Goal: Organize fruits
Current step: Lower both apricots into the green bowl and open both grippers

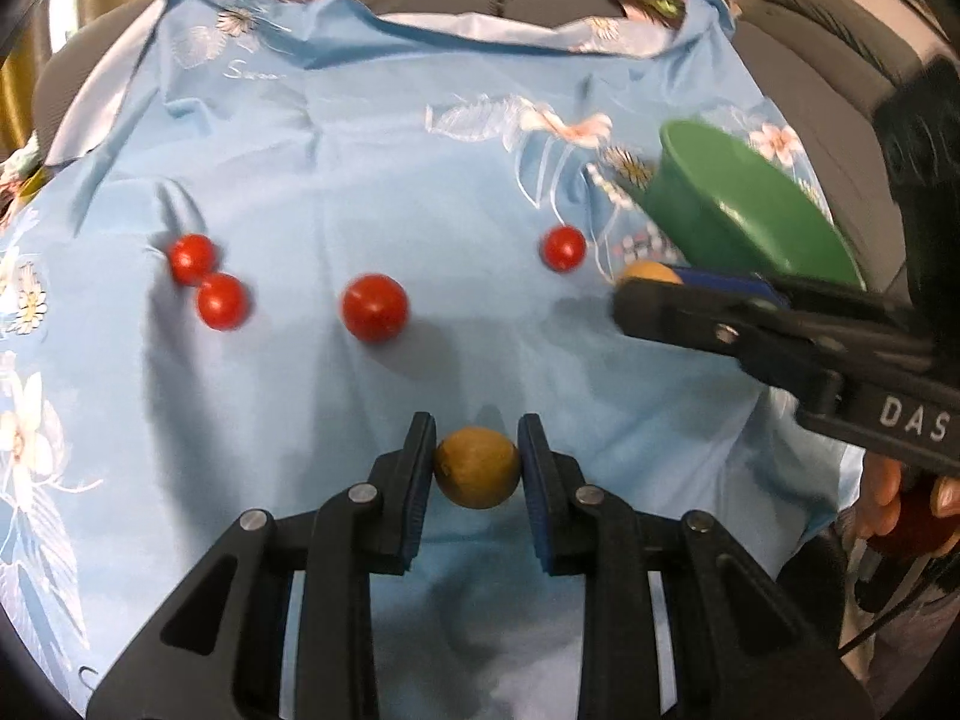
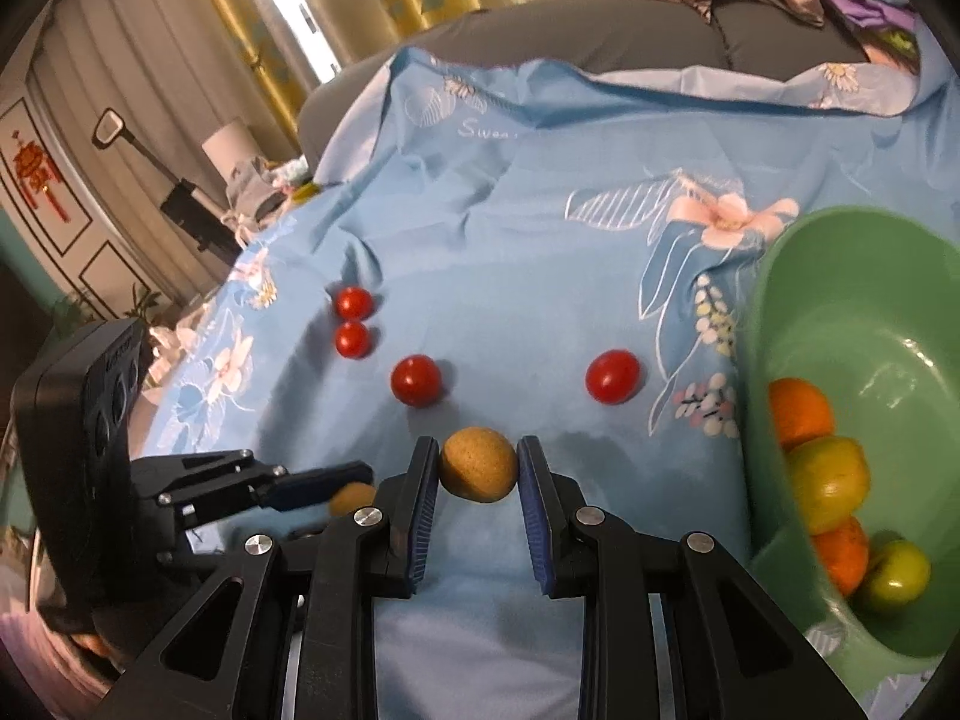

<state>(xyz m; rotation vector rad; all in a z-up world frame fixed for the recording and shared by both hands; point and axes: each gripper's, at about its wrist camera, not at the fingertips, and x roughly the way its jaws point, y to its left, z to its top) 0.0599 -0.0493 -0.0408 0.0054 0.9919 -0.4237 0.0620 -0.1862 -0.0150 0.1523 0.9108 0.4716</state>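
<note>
**A:** Starting at the left, what lay on the blue floral cloth (image 1: pixel 480 180)?

**B:** Two small red tomatoes (image 1: pixel 191 258) touched each other at the far left. A larger tomato (image 1: pixel 375 307) sat alone nearer the middle, and a fourth tomato (image 1: pixel 562 248) lay further right, near the green bowl (image 1: pixel 720 204).

**A:** And the left gripper (image 1: pixel 477 468)?

**B:** Its fingers (image 1: pixel 420 462) were drawn in narrow and pressed on both sides of a brown round fruit (image 1: pixel 477 467). Whether that fruit rested on the cloth or was raised off it, I could not tell.

**A:** The right gripper (image 2: pixel 478 465)?

**B:** Much the same. Its fingers (image 2: pixel 534 480) were closed on a second tan fruit (image 2: pixel 478 464), which its own camera showed in front of the tomatoes and left of the bowl. From the left camera it came in from the right edge, just below the bowl, with a hand (image 1: pixel 888 498) showing behind it.

**A:** What was in the bowl?

**B:** Along its near wall sat two orange fruits (image 2: pixel 801 414), a yellow-green one (image 2: pixel 831 483) between them, and a smaller green one (image 2: pixel 897 570) beside the lower orange. The bowl stood at the right of the cloth, apart from the loose tomatoes.
</note>
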